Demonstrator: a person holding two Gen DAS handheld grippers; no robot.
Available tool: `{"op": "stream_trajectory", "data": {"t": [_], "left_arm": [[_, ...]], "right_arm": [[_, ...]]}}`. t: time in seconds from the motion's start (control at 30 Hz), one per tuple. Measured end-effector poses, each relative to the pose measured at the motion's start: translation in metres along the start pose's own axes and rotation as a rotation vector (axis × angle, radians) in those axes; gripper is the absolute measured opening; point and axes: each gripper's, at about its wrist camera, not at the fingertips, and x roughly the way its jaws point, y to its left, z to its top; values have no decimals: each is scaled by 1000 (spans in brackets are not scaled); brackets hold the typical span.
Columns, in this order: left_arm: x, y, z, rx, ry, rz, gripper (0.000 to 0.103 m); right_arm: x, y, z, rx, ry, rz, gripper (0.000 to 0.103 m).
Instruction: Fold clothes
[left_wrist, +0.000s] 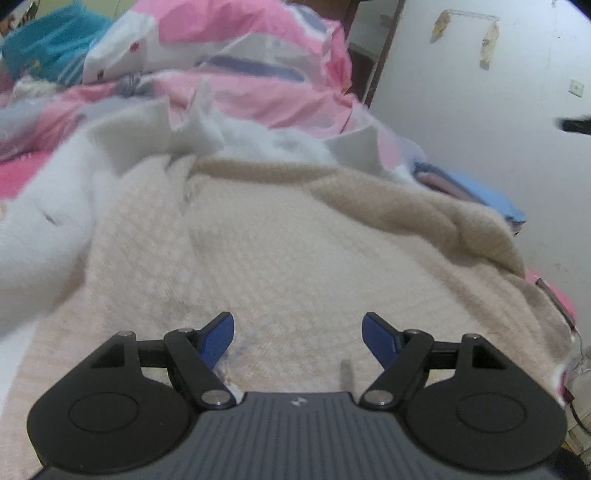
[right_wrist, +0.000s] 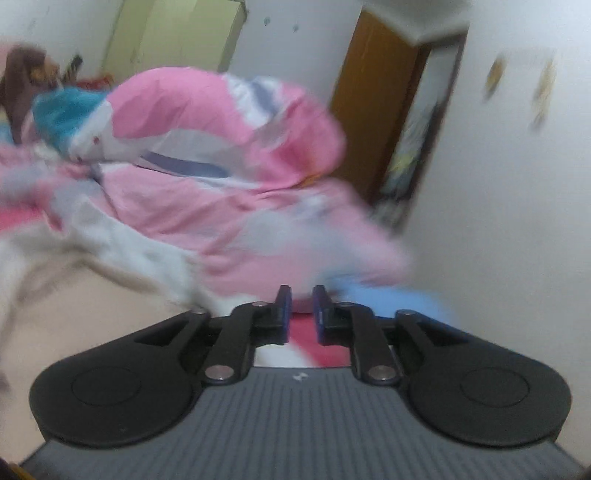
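Cream fleece garment (left_wrist: 280, 251) spread on bed, directly ahead of and beneath left hand-held gripper (left_wrist: 297, 334); blue fingers (left_wrist: 218, 338) wide apart, nothing between them, hovering just over the near part of the fabric. Darker beige band (left_wrist: 388, 192) across far edge, running left to upper right, lifted into a ridge on the right side. Long axis of garment not settled from this view; left-to-right spread appears the wider. White fluffy cloth (left_wrist: 40, 221) touching garment on the left.

Right hand-held gripper (right_wrist: 302, 312): fingers close together with a narrow gap, nothing visibly pinched. Pointing off past garment's right side toward pink quilt (right_wrist: 229, 158) and blue folded cloth (right_wrist: 399, 299); only a cream edge (right_wrist: 92, 295) at lower left. Heavy motion blur there. Left clearly nearer the garment.

Fold stage undecided: fits a piece laid flat or one already partly doubled.

Surface soft, cluttered bed. White wall (left_wrist: 480, 147) close on the right; wooden door (right_wrist: 373, 85) behind.
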Motion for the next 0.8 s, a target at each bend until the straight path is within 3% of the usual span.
{"op": "stream_trajectory", "data": {"t": [0.07, 0.17, 0.27, 0.4, 0.5, 0.67, 0.8], "left_arm": [[-19, -3, 3, 35, -23, 17, 78], [-50, 1, 3, 61, -33, 66, 78], [-76, 14, -3, 19, -1, 107, 78], [-109, 30, -20, -26, 53, 192, 78], [-132, 40, -30, -54, 76, 268, 78], [-150, 57, -39, -53, 105, 399, 78], [-142, 73, -40, -96, 171, 433, 78]], "right_arm": [[-45, -11, -6, -17, 23, -56, 18], [-92, -4, -25, -23, 83, -35, 18], [-105, 39, -58, -17, 151, 119, 18], [-78, 127, -112, 29, 249, 426, 18], [-46, 193, -141, 43, 306, 594, 18], [-15, 247, -138, 113, 265, 716, 18], [1, 259, -141, 180, 256, 692, 18]]}}
